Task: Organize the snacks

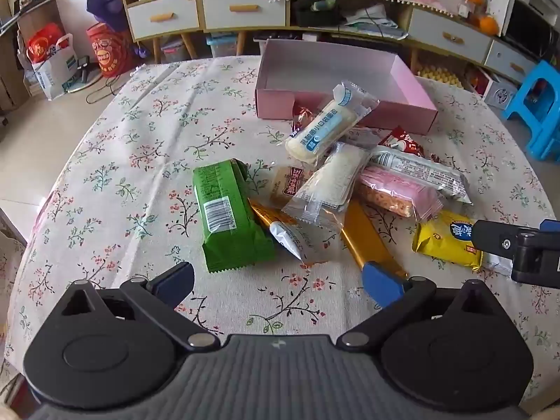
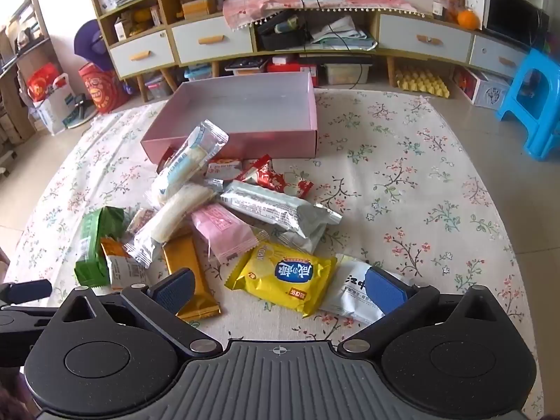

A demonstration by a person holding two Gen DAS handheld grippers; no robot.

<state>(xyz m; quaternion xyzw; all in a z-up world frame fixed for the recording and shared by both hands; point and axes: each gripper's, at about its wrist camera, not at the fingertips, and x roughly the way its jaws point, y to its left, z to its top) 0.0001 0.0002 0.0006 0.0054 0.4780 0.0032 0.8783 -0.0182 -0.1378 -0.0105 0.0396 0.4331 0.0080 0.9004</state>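
A loose pile of wrapped snacks lies at the centre of a floral-cloth tabletop (image 1: pixel 115 161). In the left wrist view, a green packet (image 1: pixel 227 217) sits at the left edge of the pile, its barcode facing up. To its right are a clear-wrapped white cake bar (image 1: pixel 329 185), a gold bar (image 1: pixel 371 238), a pink packet (image 1: pixel 402 189), a silver packet (image 1: pixel 420 171) and, at the right of the frame, a yellow packet (image 1: pixel 444 241). A long white roll (image 1: pixel 329 126) leans up against the near wall of an open pink box (image 1: pixel 395 112), which stands beyond the pile in the upper middle of the frame and appears to hold nothing.

The left tongs (image 1: pixel 278 280) are spread wide at the bottom of the frame, gripping nothing; the blue right-hand pad overlaps the near end of the gold bar.

In the right wrist view, the right tongs (image 2: pixel 280 290) are also spread wide and hold nothing. The yellow packet (image 2: pixel 283 276) lies between the pads, with a white packet (image 2: pixel 353 297) partly under the right pad.

Behind the tabletop are a low cabinet (image 2: pixel 210 42) with white drawers and a blue stool (image 2: pixel 532 105) at the right.
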